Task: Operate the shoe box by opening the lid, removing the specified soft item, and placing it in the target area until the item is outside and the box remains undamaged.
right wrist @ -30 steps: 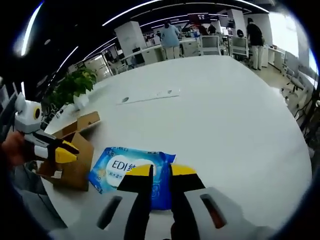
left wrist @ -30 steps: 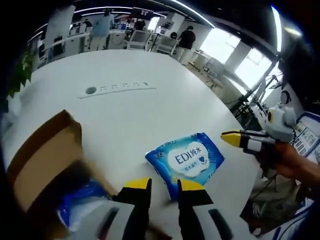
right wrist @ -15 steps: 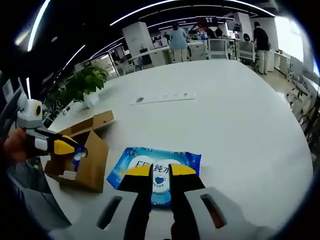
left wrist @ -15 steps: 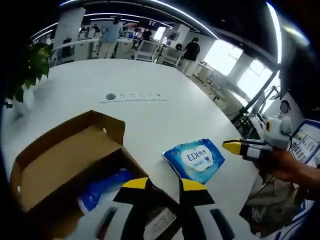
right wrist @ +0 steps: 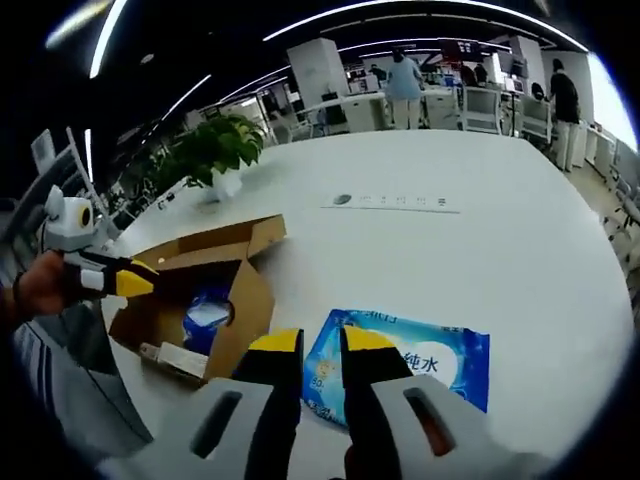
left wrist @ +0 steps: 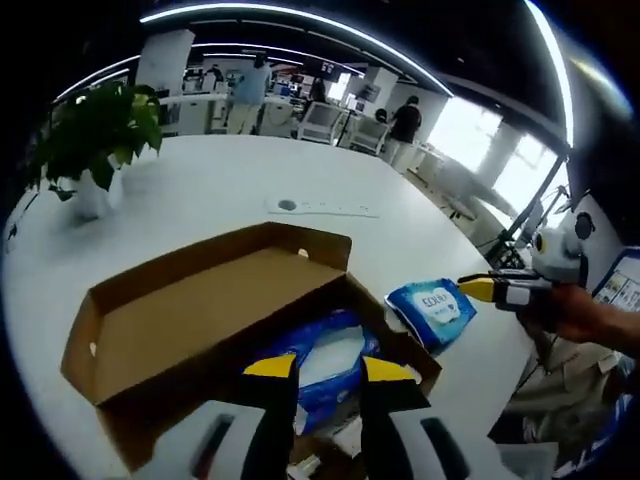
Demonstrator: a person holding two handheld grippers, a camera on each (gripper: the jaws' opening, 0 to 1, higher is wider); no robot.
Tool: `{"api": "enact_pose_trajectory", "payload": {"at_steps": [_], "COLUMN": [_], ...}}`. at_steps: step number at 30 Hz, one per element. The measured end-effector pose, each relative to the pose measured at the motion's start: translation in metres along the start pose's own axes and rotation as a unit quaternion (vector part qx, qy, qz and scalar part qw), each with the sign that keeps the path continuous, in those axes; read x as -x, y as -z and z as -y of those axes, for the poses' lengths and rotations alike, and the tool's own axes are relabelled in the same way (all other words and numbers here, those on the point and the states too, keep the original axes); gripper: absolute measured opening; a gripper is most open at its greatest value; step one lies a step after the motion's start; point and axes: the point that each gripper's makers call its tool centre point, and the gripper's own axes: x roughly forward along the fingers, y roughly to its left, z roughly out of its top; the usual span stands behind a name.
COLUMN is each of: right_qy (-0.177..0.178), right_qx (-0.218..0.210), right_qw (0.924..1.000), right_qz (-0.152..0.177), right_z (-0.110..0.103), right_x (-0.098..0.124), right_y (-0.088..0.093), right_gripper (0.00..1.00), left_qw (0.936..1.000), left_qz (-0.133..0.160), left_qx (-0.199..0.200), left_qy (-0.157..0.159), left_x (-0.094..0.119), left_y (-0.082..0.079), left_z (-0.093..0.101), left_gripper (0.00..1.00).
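Both grippers have drawn back from the wipes pack (right wrist: 410, 360) beside the open shoe box (left wrist: 190, 330), jaws slightly parted, empty.

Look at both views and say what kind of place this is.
Most likely an open-plan office: a large white table with a socket strip, desks and chairs behind, people standing, and a potted plant.

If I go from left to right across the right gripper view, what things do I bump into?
Left gripper held in a hand → open cardboard box with a blue pack inside → right gripper → blue wipes pack lying on the white table.
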Motion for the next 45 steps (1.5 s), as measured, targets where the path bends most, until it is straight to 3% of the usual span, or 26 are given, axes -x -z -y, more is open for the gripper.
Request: {"api": "enact_pose_trajectory", "payload": {"at_steps": [7,15,21,29,37,43,45], "right_qy": [-0.037,-0.057,-0.068,-0.097,-0.137,-0.156,-0.164], "right_qx": [0.024,0.039,0.048,0.102,0.199,0.221,0.249], "right_qw": [0.9989,0.9974,0.9964,0.9891,0.9655,0.9560,0.9459], "right_qz": [-0.015,-0.018,-0.021,-0.043,-0.097,-0.115,-0.128], "right_z": [-0.043,-0.067,-0.078,-0.099,-0.125,-0.140,-0.145], "right_x": [-0.029,-0.044,-0.048,-0.052,-0.061,-0.071,-0.076], "right_y": [-0.003,-0.008,-0.009,-0.005,0.010,0.012,0.016], "right_gripper": [0.14,0.14,0.15,0.21,0.34,0.44,0.50], "left_qw": [0.9995,0.9986,0.9986,0.9990,0.9990,0.9990,0.9992], "left_qz": [0.012,0.016,0.018,0.023,0.033,0.035,0.030], "left_qx": [0.016,0.026,0.027,0.020,0.011,0.004,0.002], "left_qy": [-0.024,-0.043,-0.042,-0.033,-0.029,-0.026,-0.026], "left_x": [0.025,0.042,0.044,0.047,0.057,0.063,0.064], "left_y": [0.010,0.018,0.018,0.017,0.020,0.027,0.033], "left_z": [-0.032,-0.059,-0.060,-0.054,-0.045,-0.041,-0.040], "left_gripper": [0.24,0.24,0.24,0.24,0.27,0.29,0.29]}}
